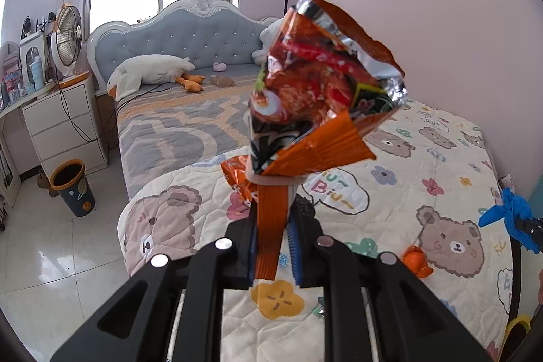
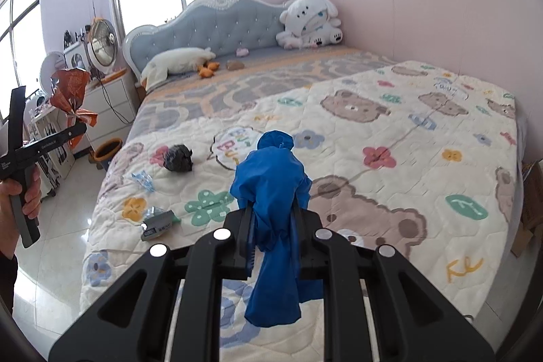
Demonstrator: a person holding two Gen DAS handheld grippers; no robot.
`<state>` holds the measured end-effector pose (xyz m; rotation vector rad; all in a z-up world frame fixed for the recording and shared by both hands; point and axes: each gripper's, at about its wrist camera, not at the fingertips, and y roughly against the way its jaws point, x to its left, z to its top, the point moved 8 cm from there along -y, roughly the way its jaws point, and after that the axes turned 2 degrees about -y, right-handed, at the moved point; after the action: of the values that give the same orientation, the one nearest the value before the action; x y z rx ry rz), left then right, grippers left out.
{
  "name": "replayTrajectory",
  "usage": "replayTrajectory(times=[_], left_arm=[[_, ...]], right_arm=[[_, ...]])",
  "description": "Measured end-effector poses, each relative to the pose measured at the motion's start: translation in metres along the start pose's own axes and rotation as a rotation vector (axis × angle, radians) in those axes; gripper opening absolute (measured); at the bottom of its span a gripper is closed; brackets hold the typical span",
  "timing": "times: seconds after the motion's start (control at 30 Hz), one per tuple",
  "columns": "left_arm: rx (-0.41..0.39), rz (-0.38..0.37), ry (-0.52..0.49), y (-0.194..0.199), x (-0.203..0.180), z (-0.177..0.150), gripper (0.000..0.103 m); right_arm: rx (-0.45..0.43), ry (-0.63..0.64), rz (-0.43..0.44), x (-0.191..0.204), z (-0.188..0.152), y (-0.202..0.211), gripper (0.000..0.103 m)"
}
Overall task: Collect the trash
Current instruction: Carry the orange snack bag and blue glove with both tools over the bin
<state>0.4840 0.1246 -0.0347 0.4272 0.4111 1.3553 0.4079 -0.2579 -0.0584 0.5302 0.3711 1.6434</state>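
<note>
My left gripper (image 1: 271, 216) is shut on an orange foil snack bag (image 1: 322, 83) and holds it up over the foot of the bed; the bag also shows in the right wrist view (image 2: 69, 90). My right gripper (image 2: 273, 209) is shut on a blue plastic bag (image 2: 271, 178), also seen at the right edge of the left wrist view (image 1: 516, 219). On the quilt lie a black crumpled bag (image 2: 177, 158), a light blue wrapper (image 2: 143, 180), a grey-green packet (image 2: 157, 223) and an orange scrap (image 1: 415, 260).
A dark trash bin with an orange rim (image 1: 73, 187) stands on the tiled floor left of the bed, by a white nightstand (image 1: 64, 124). A plush goose (image 1: 149, 72) and a white plush dog (image 2: 310, 21) lie by the headboard. The pink wall runs along the bed's right.
</note>
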Motion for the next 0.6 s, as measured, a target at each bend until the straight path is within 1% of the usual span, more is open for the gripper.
replayTrajectory(times=[0.17, 0.23, 0.3, 0.4, 0.6], left_arm=[[-0.024, 0.004, -0.028, 0.034, -0.026, 0.007, 0.014], [-0.031, -0.013, -0.019, 0.048, -0.038, 0.008, 0.014], [-0.033, 0.006, -0.031, 0.061, -0.052, 0.004, 0.014], [-0.018, -0.034, -0.037, 0.077, -0.080, -0.008, 0.014], [-0.020, -0.129, -0.067, 0.117, -0.145, -0.038, 0.014]], right_arm=[[-0.056, 0.005, 0.001, -0.007, 0.009, 0.056, 0.015], [-0.076, 0.007, -0.003, -0.011, 0.010, 0.080, 0.015], [-0.081, 0.003, -0.007, -0.017, 0.008, 0.101, 0.015], [-0.093, 0.003, -0.015, -0.025, 0.001, 0.134, 0.015], [-0.102, -0.011, -0.038, -0.045, -0.026, 0.195, 0.015]])
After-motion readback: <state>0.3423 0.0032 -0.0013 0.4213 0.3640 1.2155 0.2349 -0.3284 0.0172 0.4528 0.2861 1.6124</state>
